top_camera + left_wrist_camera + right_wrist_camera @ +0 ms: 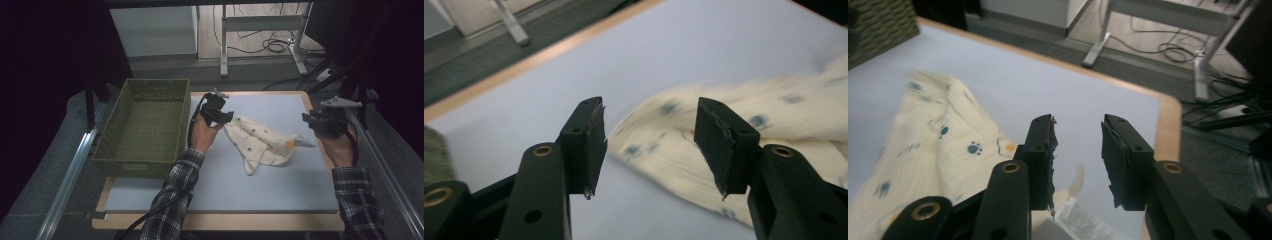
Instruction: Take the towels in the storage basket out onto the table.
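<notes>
A cream cloth (260, 142) printed with small paw marks lies crumpled on the grey-blue mat (225, 185). My left gripper (229, 117) hovers just above the cloth's left corner. In the left gripper view the cloth (774, 115) lies blurred beyond the left gripper (649, 107), whose jaws stand apart with nothing between them. My right gripper (306, 120) hangs over the cloth's right tip. In the right gripper view the right gripper (1078, 122) is open and empty above the cloth (933, 150) and its white label (1078, 215).
An olive-green mesh basket (145, 125) stands on the left of the table, beside the mat. The wooden table edge (1168, 115) runs close behind the right gripper. Desk legs and cables (272, 45) lie on the floor beyond the table.
</notes>
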A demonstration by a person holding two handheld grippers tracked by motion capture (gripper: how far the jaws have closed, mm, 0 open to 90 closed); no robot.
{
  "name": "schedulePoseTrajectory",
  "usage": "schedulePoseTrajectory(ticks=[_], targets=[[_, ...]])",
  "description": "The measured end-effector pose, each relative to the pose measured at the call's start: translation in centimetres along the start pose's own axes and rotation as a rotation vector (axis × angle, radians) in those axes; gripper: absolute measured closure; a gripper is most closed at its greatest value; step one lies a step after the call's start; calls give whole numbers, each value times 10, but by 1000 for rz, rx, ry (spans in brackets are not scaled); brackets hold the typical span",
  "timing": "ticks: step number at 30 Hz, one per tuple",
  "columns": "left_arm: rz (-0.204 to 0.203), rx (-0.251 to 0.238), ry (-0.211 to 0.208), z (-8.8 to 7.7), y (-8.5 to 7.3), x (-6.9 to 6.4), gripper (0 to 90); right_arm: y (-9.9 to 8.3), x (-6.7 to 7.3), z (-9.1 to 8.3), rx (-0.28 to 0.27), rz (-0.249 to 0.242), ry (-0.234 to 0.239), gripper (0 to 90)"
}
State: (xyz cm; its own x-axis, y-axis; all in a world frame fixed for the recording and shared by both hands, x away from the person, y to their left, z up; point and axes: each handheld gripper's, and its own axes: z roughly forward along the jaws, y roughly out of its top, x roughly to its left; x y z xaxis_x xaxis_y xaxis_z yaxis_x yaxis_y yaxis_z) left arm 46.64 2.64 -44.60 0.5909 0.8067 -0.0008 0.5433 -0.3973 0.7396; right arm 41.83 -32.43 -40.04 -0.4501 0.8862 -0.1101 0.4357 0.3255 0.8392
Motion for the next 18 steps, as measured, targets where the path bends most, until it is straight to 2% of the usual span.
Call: schedulePoseTrajectory(ticks=[2, 3, 5, 7, 8, 10, 11, 12, 13, 16, 18], targets=[[9, 12, -35, 4, -13, -8, 425, -12, 6, 4, 24, 18, 55, 642], [26, 22, -58, 5, -24, -16, 425, -24, 14, 9, 47, 7, 93, 641], [30, 22, -69, 5, -29, -20, 425, -30, 18, 11, 59, -1, 107, 641], [30, 16, -128, 3, -43, -28, 425, -45, 30, 15, 71, -3, 156, 641], [30, 16, -128, 3, -43, -28, 425, -45, 30, 15, 71, -3, 156, 641], [44, 19, -161, 1, -52, -35, 425, -54, 36, 17, 76, 5, 187, 641], [62, 25, -193, -1, -61, -43, 433, -62, 43, 17, 85, 7, 215, 646], [62, 25, -193, -1, -61, -43, 442, -62, 43, 17, 85, 7, 215, 646], [71, 27, -210, -2, -67, -48, 442, -66, 46, 17, 90, 6, 228, 647], [94, 23, -251, -5, -80, -58, 532, -79, 58, 14, 100, 5, 271, 661], [106, 16, -273, -8, -89, -66, 549, -81, 61, 14, 98, 7, 282, 666]])
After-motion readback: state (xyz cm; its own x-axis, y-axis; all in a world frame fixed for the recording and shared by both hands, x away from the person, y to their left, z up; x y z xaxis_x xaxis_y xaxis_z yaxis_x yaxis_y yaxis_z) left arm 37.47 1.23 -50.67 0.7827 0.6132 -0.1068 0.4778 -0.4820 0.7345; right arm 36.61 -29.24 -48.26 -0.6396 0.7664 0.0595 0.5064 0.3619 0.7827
